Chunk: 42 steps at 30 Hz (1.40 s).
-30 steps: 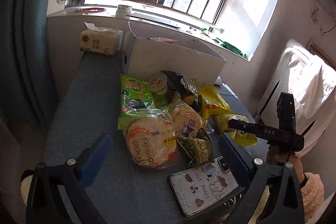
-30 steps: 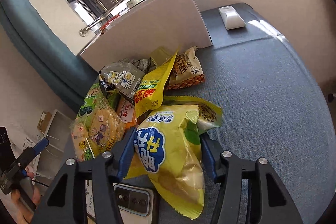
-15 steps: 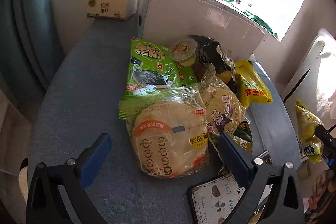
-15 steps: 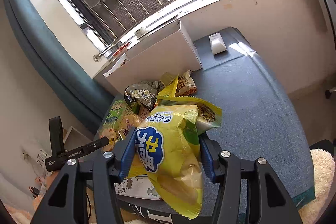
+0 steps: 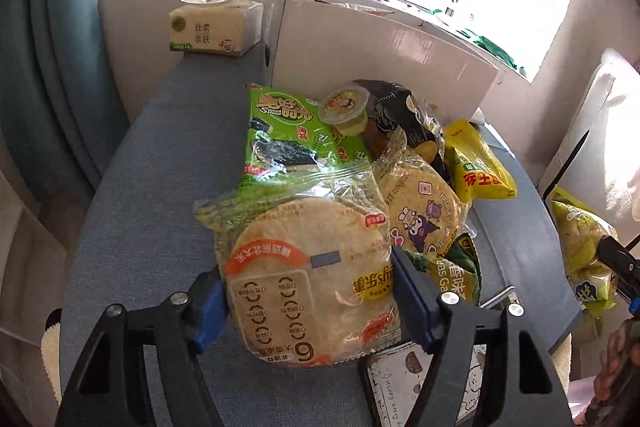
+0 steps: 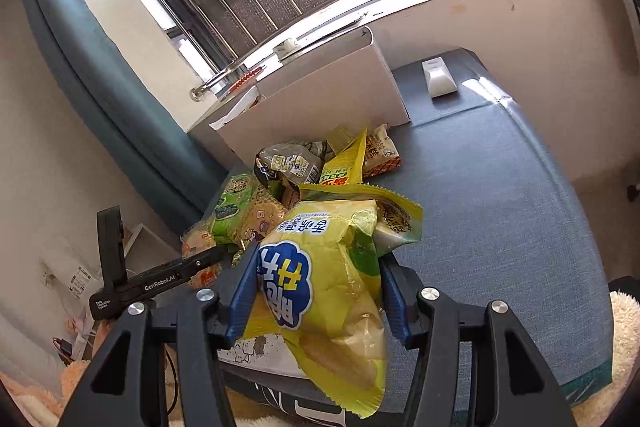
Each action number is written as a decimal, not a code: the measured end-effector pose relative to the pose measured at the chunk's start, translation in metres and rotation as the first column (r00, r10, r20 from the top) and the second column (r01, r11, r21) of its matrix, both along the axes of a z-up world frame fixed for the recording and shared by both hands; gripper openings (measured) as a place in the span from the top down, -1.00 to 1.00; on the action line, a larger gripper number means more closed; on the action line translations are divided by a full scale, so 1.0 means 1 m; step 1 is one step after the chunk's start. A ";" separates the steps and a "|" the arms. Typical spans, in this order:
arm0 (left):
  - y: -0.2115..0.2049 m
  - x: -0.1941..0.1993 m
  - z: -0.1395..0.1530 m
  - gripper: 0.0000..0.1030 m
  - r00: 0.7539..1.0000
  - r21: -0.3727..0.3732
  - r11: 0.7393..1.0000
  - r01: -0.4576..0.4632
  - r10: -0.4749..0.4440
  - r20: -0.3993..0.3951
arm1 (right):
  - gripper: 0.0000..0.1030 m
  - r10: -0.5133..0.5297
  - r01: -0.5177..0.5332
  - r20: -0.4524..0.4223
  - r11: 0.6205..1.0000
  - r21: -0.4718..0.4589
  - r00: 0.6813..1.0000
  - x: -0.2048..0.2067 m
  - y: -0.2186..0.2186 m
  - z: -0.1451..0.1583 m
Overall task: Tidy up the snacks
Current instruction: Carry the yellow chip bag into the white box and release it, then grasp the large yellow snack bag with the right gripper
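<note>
On a blue-grey table (image 5: 152, 155), a pile of snacks heaped before a white box (image 5: 380, 55), the left gripper (image 5: 308, 291) clamped on a pancake pack (image 5: 304, 267), a yellow chip bag (image 6: 332, 287) held raised, pinched in the right gripper (image 6: 316, 291), a tissue pack (image 5: 214, 31) set beside the box.

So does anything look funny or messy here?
Yes. The snacks sit in a jumbled heap in front of the white box, not inside it, and a phone lies partly under the pancake pack.
</note>
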State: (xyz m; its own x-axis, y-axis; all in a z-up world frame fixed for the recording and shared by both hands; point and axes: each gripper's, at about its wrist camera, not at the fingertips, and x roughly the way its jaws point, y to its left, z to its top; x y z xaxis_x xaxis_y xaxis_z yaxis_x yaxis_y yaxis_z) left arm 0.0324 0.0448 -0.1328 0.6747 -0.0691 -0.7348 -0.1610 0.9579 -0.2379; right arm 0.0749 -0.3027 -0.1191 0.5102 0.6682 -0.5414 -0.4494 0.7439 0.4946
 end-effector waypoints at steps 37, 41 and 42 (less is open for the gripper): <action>0.044 0.236 0.138 -1.00 0.990 0.070 0.995 0.066 -0.075 0.121 | -1.00 -0.069 0.083 0.115 0.989 -0.120 0.991 0.258 0.119 0.118; 0.053 0.209 0.156 -1.00 0.976 0.051 0.997 0.062 -0.072 0.205 | -1.00 -0.049 0.073 0.161 0.987 -0.143 0.986 0.238 0.115 0.127; 0.053 0.200 0.161 -1.00 0.970 0.056 0.997 0.062 -0.073 0.232 | -1.00 -0.042 0.067 0.175 0.988 -0.141 0.984 0.231 0.113 0.129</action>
